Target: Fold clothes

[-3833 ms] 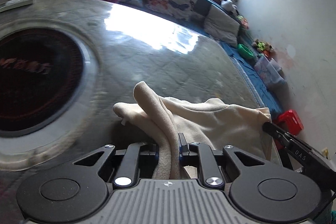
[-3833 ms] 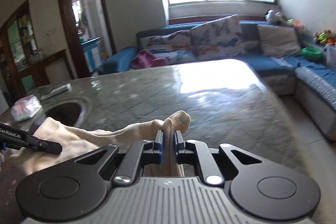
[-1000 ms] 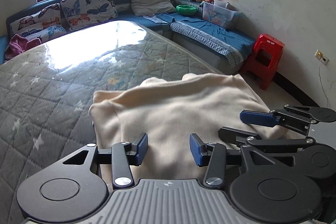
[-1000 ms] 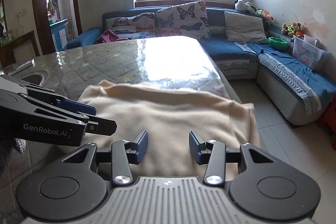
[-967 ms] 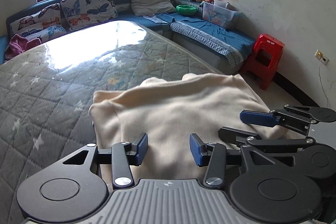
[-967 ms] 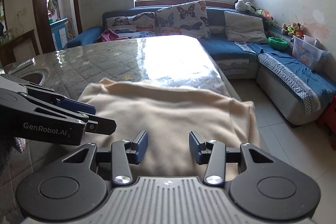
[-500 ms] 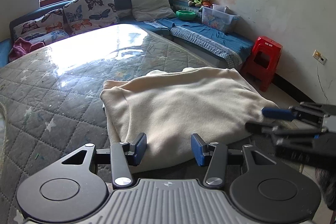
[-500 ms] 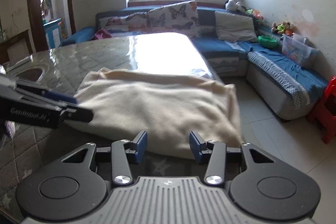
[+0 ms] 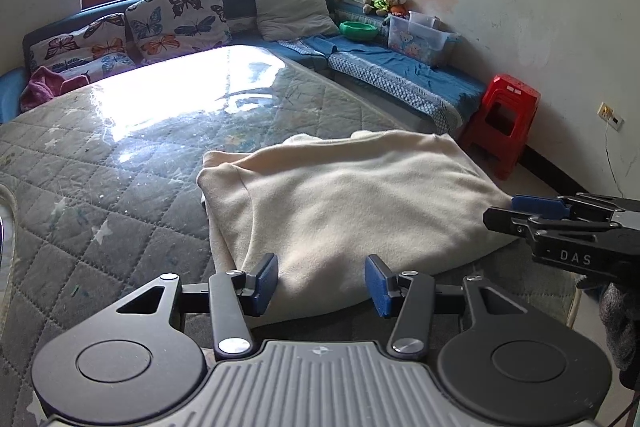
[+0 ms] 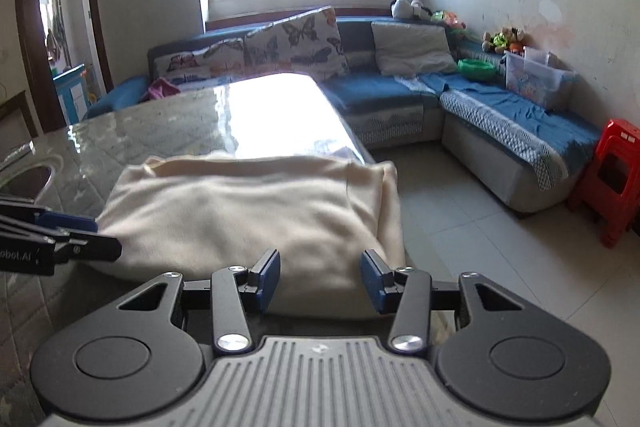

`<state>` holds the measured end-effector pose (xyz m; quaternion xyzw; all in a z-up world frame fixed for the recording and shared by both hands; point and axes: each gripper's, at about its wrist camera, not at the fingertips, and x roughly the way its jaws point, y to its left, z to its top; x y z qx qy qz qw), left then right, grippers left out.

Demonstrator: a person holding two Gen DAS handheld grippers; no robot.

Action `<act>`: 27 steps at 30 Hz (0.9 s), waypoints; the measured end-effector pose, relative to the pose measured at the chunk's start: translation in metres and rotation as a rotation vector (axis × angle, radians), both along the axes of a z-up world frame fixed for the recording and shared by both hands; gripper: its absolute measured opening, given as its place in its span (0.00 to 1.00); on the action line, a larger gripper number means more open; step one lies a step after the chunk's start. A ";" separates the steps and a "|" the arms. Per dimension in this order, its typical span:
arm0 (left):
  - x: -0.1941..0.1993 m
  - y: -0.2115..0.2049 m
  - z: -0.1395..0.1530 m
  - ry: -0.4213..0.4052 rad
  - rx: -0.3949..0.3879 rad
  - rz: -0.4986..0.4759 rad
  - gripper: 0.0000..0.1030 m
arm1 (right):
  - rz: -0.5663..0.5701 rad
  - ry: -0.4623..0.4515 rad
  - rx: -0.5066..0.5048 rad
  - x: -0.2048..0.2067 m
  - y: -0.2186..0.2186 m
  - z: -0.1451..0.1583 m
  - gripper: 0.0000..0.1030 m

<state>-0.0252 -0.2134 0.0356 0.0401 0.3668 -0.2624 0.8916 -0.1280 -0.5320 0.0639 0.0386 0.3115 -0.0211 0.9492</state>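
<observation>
A cream fleece garment [image 9: 344,203] lies folded flat on the grey quilted table [image 9: 104,187], near its right edge. My left gripper [image 9: 322,285] stands open just short of the garment's near edge, nothing between its blue pads [image 9: 266,277]. My right gripper [image 10: 320,281] is open too, above the near edge of the same garment [image 10: 248,211], which hangs slightly over the table's right side. The right gripper also shows at the right of the left wrist view [image 9: 536,213]. The left gripper's tip shows at the left of the right wrist view [image 10: 80,239].
A blue corner sofa [image 10: 400,99] with butterfly cushions runs behind and to the right of the table. A red plastic stool [image 10: 612,179] stands on the tiled floor at the right. A dark round inset [image 10: 28,181] sits in the table at the left. A doorway [image 10: 60,39] opens at far left.
Both grippers have let go of the garment and drawn back from it. The garment, bunched and held a few seconds ago, now lies spread flat. Both jaws stand slightly wider.
</observation>
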 end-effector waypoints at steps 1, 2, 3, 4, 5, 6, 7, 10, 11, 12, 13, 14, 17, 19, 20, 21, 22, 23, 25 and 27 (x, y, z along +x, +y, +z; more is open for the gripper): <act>0.000 0.000 -0.001 0.001 0.002 0.002 0.51 | -0.002 0.001 0.002 0.002 0.000 -0.001 0.47; 0.000 0.001 -0.001 0.002 0.004 0.004 0.51 | -0.006 0.006 0.007 0.004 -0.001 -0.003 0.48; 0.000 0.001 -0.002 0.002 0.006 0.006 0.51 | -0.009 0.012 0.008 0.006 -0.002 -0.005 0.49; 0.000 0.001 -0.002 0.002 0.008 0.006 0.51 | -0.010 0.019 0.001 0.008 -0.001 -0.008 0.49; -0.001 0.001 -0.002 0.001 0.010 0.005 0.52 | -0.011 0.025 -0.005 0.008 -0.001 -0.010 0.50; -0.001 0.001 -0.001 0.000 0.009 0.004 0.53 | -0.010 0.027 -0.009 0.008 0.000 -0.011 0.50; -0.001 0.001 -0.001 0.000 0.007 0.003 0.53 | -0.007 0.026 -0.011 0.008 0.001 -0.010 0.51; -0.002 0.002 -0.001 -0.001 0.011 0.004 0.58 | -0.002 0.019 -0.010 0.006 0.004 -0.006 0.55; -0.002 0.002 -0.002 -0.001 0.017 0.008 0.59 | -0.001 0.019 -0.015 0.006 0.005 -0.006 0.56; -0.002 0.002 -0.003 0.000 0.021 0.012 0.60 | -0.001 0.020 -0.019 0.006 0.006 -0.006 0.57; -0.003 0.003 -0.003 -0.001 0.021 0.011 0.60 | -0.002 0.022 -0.021 0.006 0.007 -0.007 0.58; -0.003 0.004 -0.003 -0.002 0.019 0.010 0.62 | -0.001 0.023 -0.023 0.005 0.008 -0.008 0.58; -0.004 0.006 -0.002 -0.001 0.017 0.015 0.65 | 0.003 0.021 -0.028 0.004 0.012 -0.008 0.65; -0.005 0.006 -0.002 -0.001 0.019 0.016 0.66 | 0.008 0.019 -0.030 0.003 0.014 -0.008 0.70; -0.005 0.006 -0.003 -0.001 0.020 0.016 0.67 | 0.011 0.018 -0.034 0.003 0.016 -0.007 0.70; -0.006 0.006 -0.003 -0.001 0.021 0.016 0.68 | 0.012 0.016 -0.037 0.003 0.017 -0.007 0.70; -0.007 0.006 -0.003 -0.002 0.022 0.017 0.68 | 0.015 0.015 -0.038 0.003 0.018 -0.007 0.70; -0.007 0.007 -0.003 -0.002 0.022 0.015 0.69 | 0.018 0.015 -0.039 0.002 0.019 -0.006 0.70; -0.008 0.007 -0.003 -0.003 0.023 0.013 0.70 | 0.019 0.015 -0.039 0.002 0.020 -0.006 0.71; -0.009 0.008 -0.002 -0.004 0.022 0.013 0.72 | 0.016 0.015 -0.040 0.001 0.020 -0.006 0.73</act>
